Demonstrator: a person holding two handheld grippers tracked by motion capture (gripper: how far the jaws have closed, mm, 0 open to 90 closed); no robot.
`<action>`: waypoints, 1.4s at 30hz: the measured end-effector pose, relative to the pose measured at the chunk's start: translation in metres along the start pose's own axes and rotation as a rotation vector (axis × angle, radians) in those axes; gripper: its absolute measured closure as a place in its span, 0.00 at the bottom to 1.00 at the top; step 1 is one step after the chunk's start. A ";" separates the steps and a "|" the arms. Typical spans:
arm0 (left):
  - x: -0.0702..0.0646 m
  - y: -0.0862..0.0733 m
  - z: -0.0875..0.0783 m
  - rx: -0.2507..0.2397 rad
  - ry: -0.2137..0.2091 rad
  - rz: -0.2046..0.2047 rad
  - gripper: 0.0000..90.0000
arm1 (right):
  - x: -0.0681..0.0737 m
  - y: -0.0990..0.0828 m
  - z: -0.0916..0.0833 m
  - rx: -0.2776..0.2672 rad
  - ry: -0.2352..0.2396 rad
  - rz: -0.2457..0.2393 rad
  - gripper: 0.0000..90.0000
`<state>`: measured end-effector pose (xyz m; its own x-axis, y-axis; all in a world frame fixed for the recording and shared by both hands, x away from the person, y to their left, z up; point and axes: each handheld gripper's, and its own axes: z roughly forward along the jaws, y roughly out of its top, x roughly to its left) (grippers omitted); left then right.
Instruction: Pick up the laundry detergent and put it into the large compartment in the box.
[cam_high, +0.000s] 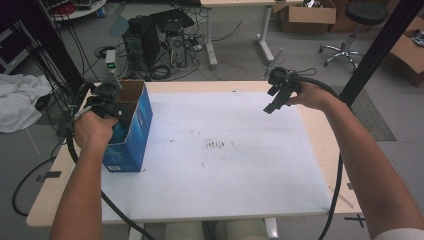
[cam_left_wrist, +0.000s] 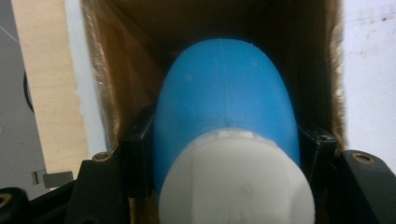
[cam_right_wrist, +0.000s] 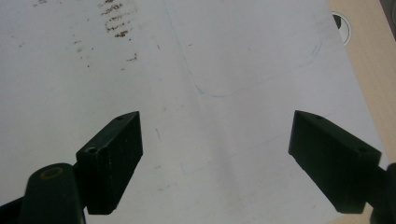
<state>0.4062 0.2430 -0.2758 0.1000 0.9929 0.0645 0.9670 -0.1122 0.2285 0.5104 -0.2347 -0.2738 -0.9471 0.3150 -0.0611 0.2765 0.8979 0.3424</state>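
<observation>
Status: insertion in progress. The left gripper sits at the open top of the blue carton, which stands upright at the 9 o'clock edge of the white sheet covering the table. In the left gripper view, its jaws pinch a blue bottle with a white cap, one jaw on each flank, just below the cap. The bottle body points down into the brown cardboard interior; the cap end is nearest the camera. Whether the bottle base touches the carton floor cannot be told.

The right gripper hangs above the sheet toward 1 o'clock, well apart from the carton, jaws spread wide with nothing between them.

Done, by judgement: pick-up, transfer, entry into the carton. Remaining: lower fully, release, withdraw.
</observation>
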 end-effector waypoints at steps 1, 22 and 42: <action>0.000 0.000 0.001 0.001 -0.001 0.001 0.42 | 0.000 0.000 0.000 0.000 0.000 0.000 0.19; 0.003 -0.003 0.008 -0.014 -0.028 -0.017 0.42 | 0.002 0.001 0.002 0.003 0.007 -0.002 0.19; 0.007 -0.006 -0.005 -0.068 -0.044 -0.035 0.35 | 0.005 0.000 -0.001 0.001 0.007 -0.001 0.20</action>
<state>0.3997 0.2500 -0.2723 0.0779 0.9969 0.0128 0.9522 -0.0782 0.2954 0.5059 -0.2334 -0.2728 -0.9487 0.3115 -0.0546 0.2754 0.8986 0.3415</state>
